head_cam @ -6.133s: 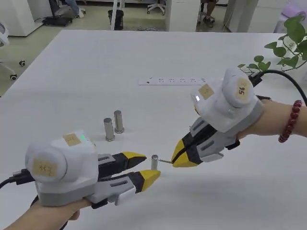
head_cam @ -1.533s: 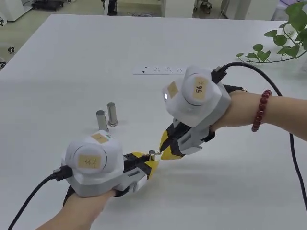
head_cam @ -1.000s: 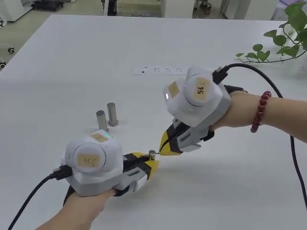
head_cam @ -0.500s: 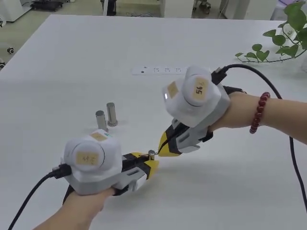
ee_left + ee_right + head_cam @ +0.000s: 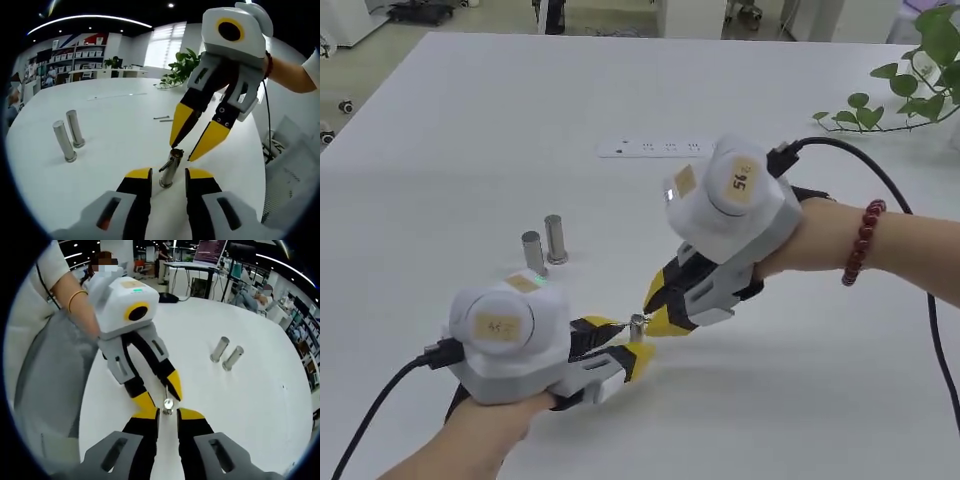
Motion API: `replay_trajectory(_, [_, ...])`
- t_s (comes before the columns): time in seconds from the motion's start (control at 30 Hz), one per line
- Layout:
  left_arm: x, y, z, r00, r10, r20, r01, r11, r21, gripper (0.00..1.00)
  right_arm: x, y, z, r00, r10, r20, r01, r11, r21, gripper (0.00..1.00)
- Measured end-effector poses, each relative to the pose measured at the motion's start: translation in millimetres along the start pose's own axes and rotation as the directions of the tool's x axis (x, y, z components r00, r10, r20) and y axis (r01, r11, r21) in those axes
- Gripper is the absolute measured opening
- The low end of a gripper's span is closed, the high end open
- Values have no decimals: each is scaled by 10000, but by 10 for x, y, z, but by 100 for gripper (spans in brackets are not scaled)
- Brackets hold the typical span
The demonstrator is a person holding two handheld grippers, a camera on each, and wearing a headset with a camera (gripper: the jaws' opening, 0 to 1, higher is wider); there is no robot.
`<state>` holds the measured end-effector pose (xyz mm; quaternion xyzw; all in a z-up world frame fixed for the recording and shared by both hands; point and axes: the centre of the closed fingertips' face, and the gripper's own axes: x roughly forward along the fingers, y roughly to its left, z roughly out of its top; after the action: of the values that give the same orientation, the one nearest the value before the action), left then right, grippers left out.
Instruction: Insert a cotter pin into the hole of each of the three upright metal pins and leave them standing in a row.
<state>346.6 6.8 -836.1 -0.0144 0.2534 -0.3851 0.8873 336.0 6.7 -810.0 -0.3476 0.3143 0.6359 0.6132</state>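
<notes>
A short metal pin (image 5: 637,326) stands near the table's front, leaning slightly in the left gripper view (image 5: 170,167). My left gripper (image 5: 623,340) is shut on its lower part, one jaw on each side (image 5: 168,174). My right gripper (image 5: 658,310) comes down from the right with its jaws a little apart, its tips at the pin's top (image 5: 183,151). In the right gripper view the pin's top (image 5: 168,403) sits just past my right gripper (image 5: 168,414). A thin cotter pin (image 5: 167,391) sticks out beside it. Two more metal pins (image 5: 531,250) (image 5: 555,238) stand upright together to the left.
A white power strip (image 5: 660,148) lies across the middle of the white table (image 5: 470,120). Loose cotter pins (image 5: 162,118) lie further out on it. A plant (image 5: 910,70) hangs over the far right corner. A black cable (image 5: 920,260) trails from the right gripper.
Since six seconds ago my left gripper has closed around the pin and the right gripper has brought the cotter pin to its top. In the last half second the right jaws parted slightly.
</notes>
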Motion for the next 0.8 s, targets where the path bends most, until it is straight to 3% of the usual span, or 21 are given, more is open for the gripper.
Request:
replay_trajectory(0.23, [-91, 1, 25, 10000, -14, 83, 13, 9998, 175, 37, 31, -8, 61, 9991, -53, 421, 48, 9999, 137, 17])
replay_trajectory(0.5, [-158, 51, 69, 9995, 4, 331, -12, 9997, 228, 47, 101, 10, 61, 9988, 30, 486, -26, 10000, -79, 12])
replay_trajectory(0.8, [-219, 74, 85, 9988, 128, 465, -138, 9997, 214, 49, 122, -4, 59, 9989, 11, 463, -18, 9999, 147, 11])
